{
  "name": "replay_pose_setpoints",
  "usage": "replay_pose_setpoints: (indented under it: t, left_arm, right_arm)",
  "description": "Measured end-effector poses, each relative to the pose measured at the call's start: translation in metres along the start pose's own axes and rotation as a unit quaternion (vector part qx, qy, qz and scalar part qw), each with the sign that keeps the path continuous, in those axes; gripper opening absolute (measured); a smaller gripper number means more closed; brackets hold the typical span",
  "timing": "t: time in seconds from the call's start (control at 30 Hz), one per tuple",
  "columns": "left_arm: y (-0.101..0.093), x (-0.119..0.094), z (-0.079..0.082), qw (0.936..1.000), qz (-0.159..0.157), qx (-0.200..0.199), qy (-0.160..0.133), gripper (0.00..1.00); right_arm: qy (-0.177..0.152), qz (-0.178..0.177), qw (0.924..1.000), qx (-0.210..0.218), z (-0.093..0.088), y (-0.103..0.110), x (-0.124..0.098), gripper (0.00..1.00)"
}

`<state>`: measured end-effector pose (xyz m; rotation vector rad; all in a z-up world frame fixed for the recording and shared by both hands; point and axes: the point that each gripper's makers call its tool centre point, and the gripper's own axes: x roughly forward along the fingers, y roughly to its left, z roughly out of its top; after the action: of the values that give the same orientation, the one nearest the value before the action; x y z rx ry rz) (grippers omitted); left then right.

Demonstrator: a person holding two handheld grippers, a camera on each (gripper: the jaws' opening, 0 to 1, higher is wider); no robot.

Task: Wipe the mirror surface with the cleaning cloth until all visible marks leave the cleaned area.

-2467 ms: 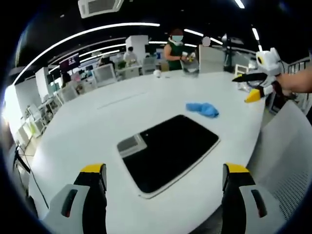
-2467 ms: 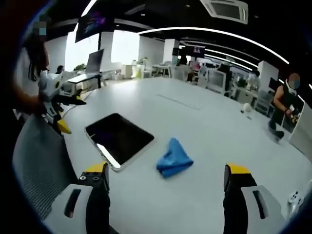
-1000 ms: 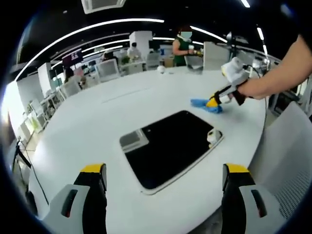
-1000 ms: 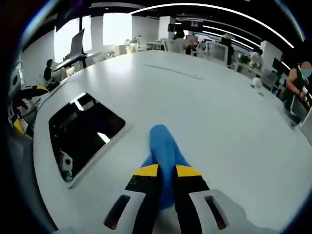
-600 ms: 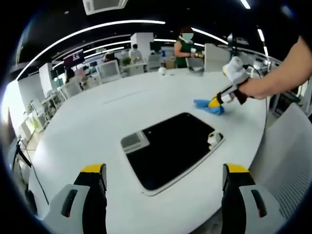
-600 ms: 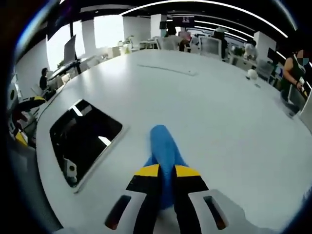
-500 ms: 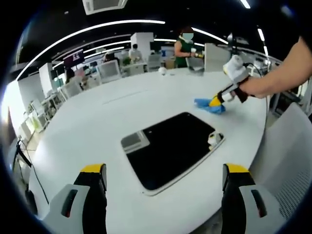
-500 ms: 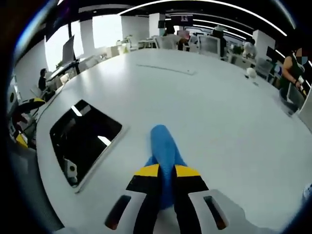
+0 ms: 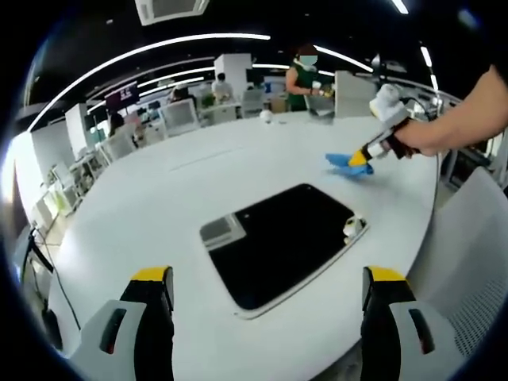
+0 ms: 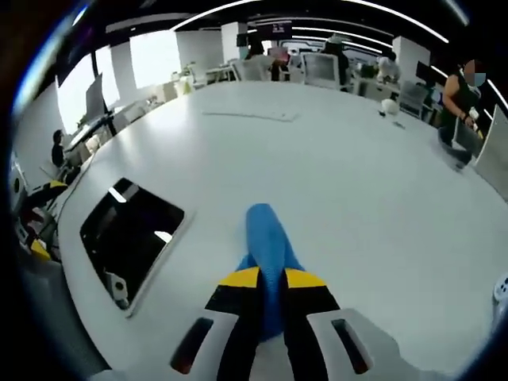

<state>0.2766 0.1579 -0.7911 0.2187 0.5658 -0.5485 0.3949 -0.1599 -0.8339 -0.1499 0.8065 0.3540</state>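
A dark rectangular mirror point(image 9: 278, 244) with a pale frame lies flat on the round white table point(image 9: 143, 214); in the right gripper view the mirror point(image 10: 127, 234) sits to the left. My right gripper point(image 10: 270, 279) is shut on the blue cleaning cloth point(image 10: 267, 238), which sticks out past its yellow-tipped jaws. In the left gripper view that right gripper point(image 9: 363, 158), held in a person's hand, holds the blue cloth point(image 9: 347, 163) just above the table beyond the mirror's far corner. My left gripper point(image 9: 268, 278) stands open near the table's edge with nothing between its jaws.
A mesh chair back point(image 9: 468, 262) stands to the right of the table. A person point(image 9: 305, 75) stands beyond the far edge, with desks and monitors point(image 9: 171, 119) behind. My left gripper point(image 10: 36, 218) shows at the left edge of the right gripper view.
The right gripper has closed on the blue cloth and lifted it slightly up and to the right, away from the mirror. The left gripper has stayed put.
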Motion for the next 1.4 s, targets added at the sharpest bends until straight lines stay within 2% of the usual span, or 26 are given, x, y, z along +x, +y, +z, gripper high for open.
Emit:
replay_pose_setpoints:
  t: [0.23,0.33,0.4,0.5,0.73,1.0,1.4]
  left_arm:
    - [0.000,0.000,0.000,1.0000,0.001,0.000,0.000,0.99]
    - [0.000,0.000,0.000,1.0000,-0.001,0.001,0.002,0.99]
    - [-0.003,0.000,0.005,0.9998,-0.009,-0.011,-0.012,1.00]
    - [-0.002,-0.001,0.004,0.9999,-0.005,-0.009,-0.011,1.00]
    - [-0.003,0.001,0.002,1.0000,-0.006,-0.006,-0.003,1.00]
    - [-0.001,0.000,0.001,0.9999,-0.002,-0.011,-0.005,1.00]
    - [-0.002,0.000,0.002,0.9999,-0.004,-0.008,-0.005,1.00]
  right_arm:
    - [0.001,0.002,1.0000,-0.003,-0.004,0.000,-0.003,0.05]
    - [0.002,-0.007,1.0000,0.003,-0.005,-0.005,-0.004,0.05]
    - [0.010,-0.018,0.9998,0.001,-0.008,-0.010,-0.004,0.05]
    - [0.014,-0.023,0.9996,0.009,-0.009,-0.011,-0.007,0.05]
    - [0.014,-0.019,0.9992,0.031,-0.011,-0.009,-0.008,0.05]
    - [0.027,-0.011,0.9990,0.033,-0.014,-0.005,-0.006,0.05]
    - [0.026,-0.016,0.9987,0.041,-0.014,-0.008,-0.007,0.05]
